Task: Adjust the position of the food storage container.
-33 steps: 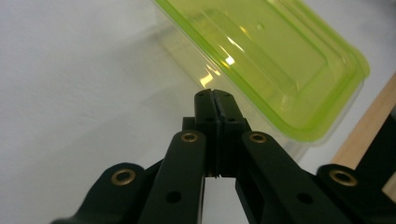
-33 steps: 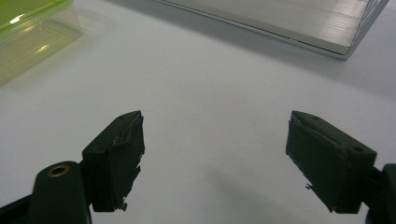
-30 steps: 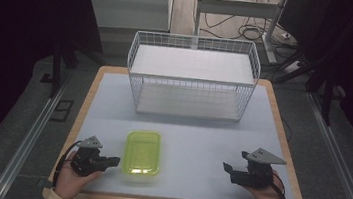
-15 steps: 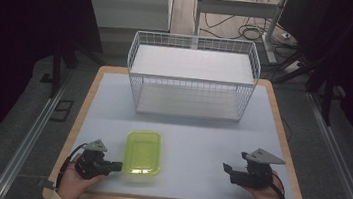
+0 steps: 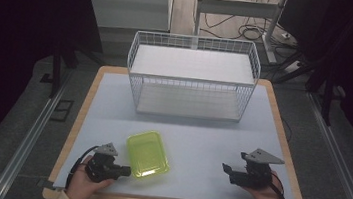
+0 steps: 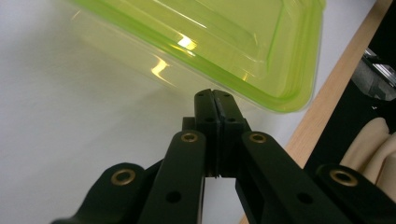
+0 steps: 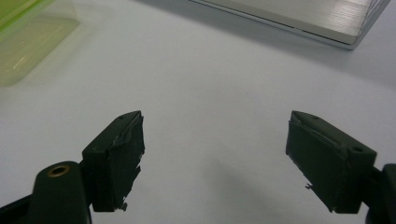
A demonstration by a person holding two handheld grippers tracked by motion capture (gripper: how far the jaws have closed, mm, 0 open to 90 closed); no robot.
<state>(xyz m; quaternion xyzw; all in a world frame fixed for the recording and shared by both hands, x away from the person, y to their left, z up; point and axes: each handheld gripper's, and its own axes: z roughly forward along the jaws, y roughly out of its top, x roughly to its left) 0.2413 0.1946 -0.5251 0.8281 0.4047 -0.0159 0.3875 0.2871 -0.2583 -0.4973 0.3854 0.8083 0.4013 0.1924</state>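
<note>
No text, label or number is legible.

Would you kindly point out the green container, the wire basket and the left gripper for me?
green container (image 5: pixel 147 152), high view, middle of its floor.
wire basket (image 5: pixel 191 80), high view, front top rim.
left gripper (image 6: pixel 213 100), left gripper view, tips of the shut jaws.

Dark room, grey floor, cables.
</note>
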